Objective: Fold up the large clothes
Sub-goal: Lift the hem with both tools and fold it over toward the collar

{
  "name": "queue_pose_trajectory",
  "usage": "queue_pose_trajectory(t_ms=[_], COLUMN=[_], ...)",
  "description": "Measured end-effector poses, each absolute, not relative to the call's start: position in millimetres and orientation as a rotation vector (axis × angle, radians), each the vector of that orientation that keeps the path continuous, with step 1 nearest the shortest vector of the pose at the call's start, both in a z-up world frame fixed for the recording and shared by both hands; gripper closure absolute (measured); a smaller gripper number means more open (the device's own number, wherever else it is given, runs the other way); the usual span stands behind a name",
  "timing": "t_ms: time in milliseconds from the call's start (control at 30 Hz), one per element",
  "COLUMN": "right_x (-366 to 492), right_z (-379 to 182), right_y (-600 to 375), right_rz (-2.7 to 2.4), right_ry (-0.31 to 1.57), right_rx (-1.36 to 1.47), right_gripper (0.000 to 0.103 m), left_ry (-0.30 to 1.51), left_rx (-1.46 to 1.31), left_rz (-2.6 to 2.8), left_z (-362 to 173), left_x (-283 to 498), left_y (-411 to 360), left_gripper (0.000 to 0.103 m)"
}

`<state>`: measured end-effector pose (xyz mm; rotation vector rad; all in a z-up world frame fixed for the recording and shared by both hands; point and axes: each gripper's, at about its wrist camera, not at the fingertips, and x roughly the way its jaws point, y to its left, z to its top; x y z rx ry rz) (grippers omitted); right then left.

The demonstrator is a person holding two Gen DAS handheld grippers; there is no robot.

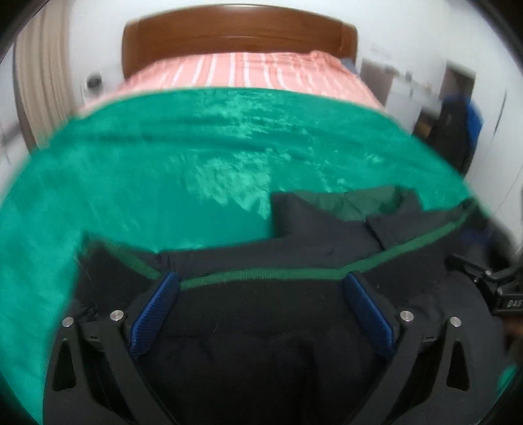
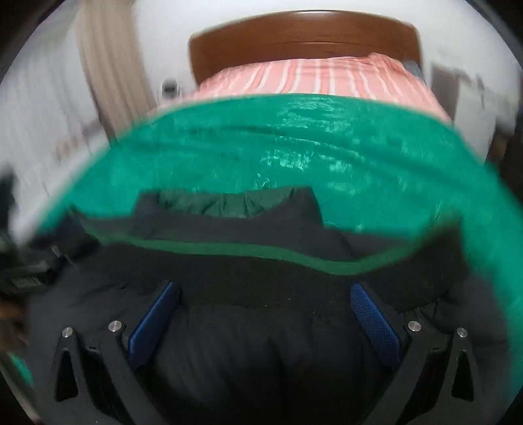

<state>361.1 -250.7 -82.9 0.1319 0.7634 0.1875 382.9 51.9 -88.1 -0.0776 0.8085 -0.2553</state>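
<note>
1. Two grippers are hovering over a black jacket (image 1: pixel 261 327) that is lying at the near end of a bed, on top of a green blanket (image 1: pixel 163 157).
2. Left gripper (image 1: pixel 261 284): its jaws are standing wide apart, and nothing is being pinched between the blue pads (image 1: pixel 153 310); the dark fabric is showing below and between them, and whether the tips are touching the cloth cannot be told.
3. Right gripper (image 2: pixel 264 294): its jaws are likewise spread wide, the blue pads (image 2: pixel 376 327) gripping nothing, with the jacket's black cloth filling the gap underneath.
4. Running across the jacket just beyond the fingertips of both grippers is a dark green band (image 1: pixel 268 273), curving from side to side.
5. Beyond the band, the jacket's collar end is lying open, showing a dark green lining (image 2: pixel 225 202).
6. Farther up the bed, a pink striped cover (image 1: pixel 248 68) is showing past the blanket's edge, reaching to a brown wooden headboard (image 1: pixel 235 29).
7. Pale curtains (image 2: pixel 108 65) are hanging at the left of the room; both views are blurring toward the edges.
8. Part of the other gripper's black frame is showing at the right edge of the left wrist view.
</note>
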Motion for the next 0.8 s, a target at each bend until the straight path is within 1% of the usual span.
queue_pose_trajectory(t_ms=[133, 267, 800], right_x=[352.8, 360.1, 363.5], right_z=[-97.7, -108.9, -113.8], right_y=[-265.3, -269.2, -276.6], right_rz=[0.220, 0.238, 0.248], right_ry=[0.707, 0.702, 0.719], right_rx=[0.213, 0.252, 0.295], right_gripper=[0.001, 0.000, 0.000], left_ry=[0.774, 0.764, 0.758], left_rx=[-0.075, -0.099, -0.109], left_rz=[-0.281, -0.291, -0.297], left_z=[-97.8, -112.3, -124.8], left_x=[382.5, 388.3, 390.9], left_y=[49.9, 51.3, 49.6], left_gripper=[0.000, 0.000, 0.000])
